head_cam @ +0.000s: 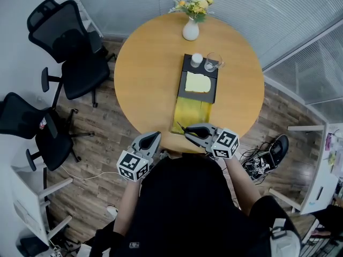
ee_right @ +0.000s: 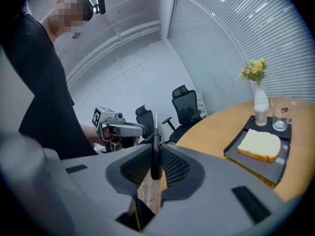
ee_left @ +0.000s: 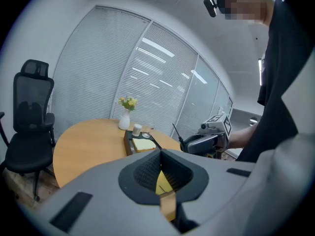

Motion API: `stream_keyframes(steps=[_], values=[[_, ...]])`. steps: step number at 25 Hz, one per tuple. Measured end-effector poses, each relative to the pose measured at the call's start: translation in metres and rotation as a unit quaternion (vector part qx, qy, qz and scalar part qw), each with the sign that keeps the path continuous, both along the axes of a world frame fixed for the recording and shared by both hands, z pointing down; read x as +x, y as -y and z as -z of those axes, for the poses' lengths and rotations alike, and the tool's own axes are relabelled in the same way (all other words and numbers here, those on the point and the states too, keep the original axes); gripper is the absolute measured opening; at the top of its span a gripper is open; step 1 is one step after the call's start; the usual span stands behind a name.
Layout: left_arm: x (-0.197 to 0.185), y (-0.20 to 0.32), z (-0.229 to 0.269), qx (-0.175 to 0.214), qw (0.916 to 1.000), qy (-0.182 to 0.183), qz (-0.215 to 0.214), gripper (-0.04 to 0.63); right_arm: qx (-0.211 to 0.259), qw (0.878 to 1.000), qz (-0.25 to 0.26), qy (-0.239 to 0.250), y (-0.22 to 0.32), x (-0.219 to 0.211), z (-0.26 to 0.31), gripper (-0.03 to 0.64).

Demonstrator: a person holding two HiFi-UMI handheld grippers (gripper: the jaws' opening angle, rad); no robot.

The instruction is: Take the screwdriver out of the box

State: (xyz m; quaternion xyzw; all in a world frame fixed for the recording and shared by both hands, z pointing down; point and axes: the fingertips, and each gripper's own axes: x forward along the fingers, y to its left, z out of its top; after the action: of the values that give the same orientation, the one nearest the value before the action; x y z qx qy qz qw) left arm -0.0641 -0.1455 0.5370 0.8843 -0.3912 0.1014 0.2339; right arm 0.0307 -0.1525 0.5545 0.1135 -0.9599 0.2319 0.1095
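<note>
Black screwdriver (ee_right: 154, 154) is sitting clamped in my right fingers (ee_right: 172, 167), left fingers (ee_left: 146, 172) pressing together empty; gripped this narrowly, it is risking swivelling loose beyond the tabletop (head_cam: 144, 74).

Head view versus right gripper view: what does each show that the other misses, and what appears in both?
Only the head view shows the black shoe and tangled cables on the wooden floor. Only the right gripper view shows, close up, the fingers of the right gripper closed on the slim dark screwdriver, and the small camera on the person's head. Both show the round wooden table, the white vase of yellow flowers, the black tray holding a pale yellow slab, the black office chairs and the left gripper.
</note>
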Motion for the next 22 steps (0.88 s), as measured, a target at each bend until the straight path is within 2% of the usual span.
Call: stream_keyframes(steps=[22], values=[[0.0035, -0.0066, 0.0013, 0.001, 1.0, 0.001, 0.001, 0.005, 0.005, 1.0, 0.006, 0.006, -0.0064, 0.0031, 0.0028, 0.055]])
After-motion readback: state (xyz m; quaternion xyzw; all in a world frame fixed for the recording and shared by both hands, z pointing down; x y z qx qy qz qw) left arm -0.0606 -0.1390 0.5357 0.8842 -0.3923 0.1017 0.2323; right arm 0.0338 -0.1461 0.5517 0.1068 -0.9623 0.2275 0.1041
